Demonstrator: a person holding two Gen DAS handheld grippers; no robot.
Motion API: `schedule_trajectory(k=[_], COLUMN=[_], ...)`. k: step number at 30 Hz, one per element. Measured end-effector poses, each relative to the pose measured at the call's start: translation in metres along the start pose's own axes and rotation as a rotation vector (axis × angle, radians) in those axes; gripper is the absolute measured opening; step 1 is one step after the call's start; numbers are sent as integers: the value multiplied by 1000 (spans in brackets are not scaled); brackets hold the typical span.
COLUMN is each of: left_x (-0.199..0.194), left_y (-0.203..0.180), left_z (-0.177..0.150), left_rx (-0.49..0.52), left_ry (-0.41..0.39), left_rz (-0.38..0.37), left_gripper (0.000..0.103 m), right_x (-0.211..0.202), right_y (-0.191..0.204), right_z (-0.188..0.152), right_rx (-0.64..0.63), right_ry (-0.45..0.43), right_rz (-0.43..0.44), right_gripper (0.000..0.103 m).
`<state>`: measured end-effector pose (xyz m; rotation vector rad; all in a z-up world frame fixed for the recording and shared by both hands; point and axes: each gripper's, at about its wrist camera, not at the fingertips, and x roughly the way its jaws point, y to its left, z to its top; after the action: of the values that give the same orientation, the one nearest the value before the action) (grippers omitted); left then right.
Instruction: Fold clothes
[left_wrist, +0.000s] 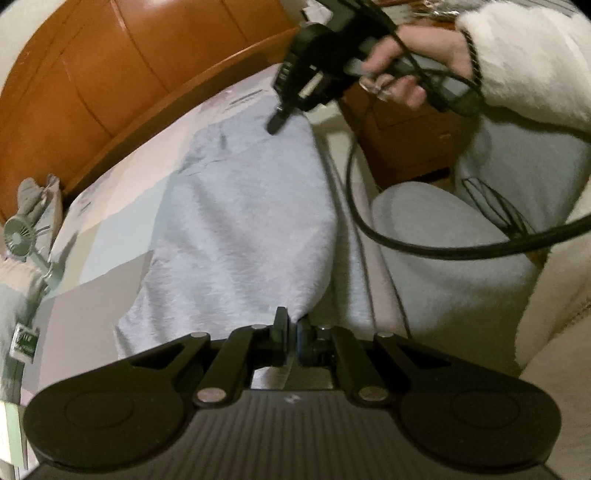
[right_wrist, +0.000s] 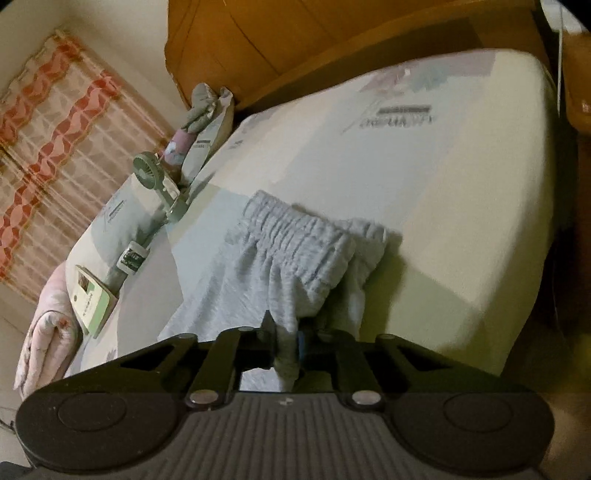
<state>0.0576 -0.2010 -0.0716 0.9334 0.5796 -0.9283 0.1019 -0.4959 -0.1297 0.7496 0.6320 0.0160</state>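
Light grey sweatpants (left_wrist: 240, 221) lie spread on the bed, and their gathered elastic waistband (right_wrist: 295, 229) shows in the right wrist view. My left gripper (left_wrist: 291, 332) is shut on the near edge of the grey cloth, which runs into the thin slit between its pads. The right gripper (right_wrist: 286, 343) is shut on a bunched fold of the same garment just below the waistband. From the left wrist view, the right gripper (left_wrist: 275, 123) sits at the garment's far end, held by a hand (left_wrist: 410, 62) in a fluffy white sleeve.
A patterned bedsheet (right_wrist: 424, 177) covers the mattress, with a wooden headboard (left_wrist: 110, 74) behind. A small green fan (right_wrist: 147, 170), boxes and a folded pink quilt (right_wrist: 48, 332) line the far side. A black cable (left_wrist: 424, 247) hangs over a knee in grey trousers (left_wrist: 443, 258); beyond stands a wooden bedside cabinet (left_wrist: 410, 147).
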Motion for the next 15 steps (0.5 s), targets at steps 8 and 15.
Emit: schedule_trajectory(k=[8, 15], left_x=[13, 17], left_y=[-1, 6], left_z=[1, -7], left_rx=[3, -26], left_ry=[23, 45], left_rz=[-69, -114], left_gripper=[2, 2], right_x=[4, -3], right_y=[-10, -12], right_z=[13, 8], right_rx=[-17, 7], right_ry=[26, 36], right_rz=[-38, -41], right_gripper=[12, 16])
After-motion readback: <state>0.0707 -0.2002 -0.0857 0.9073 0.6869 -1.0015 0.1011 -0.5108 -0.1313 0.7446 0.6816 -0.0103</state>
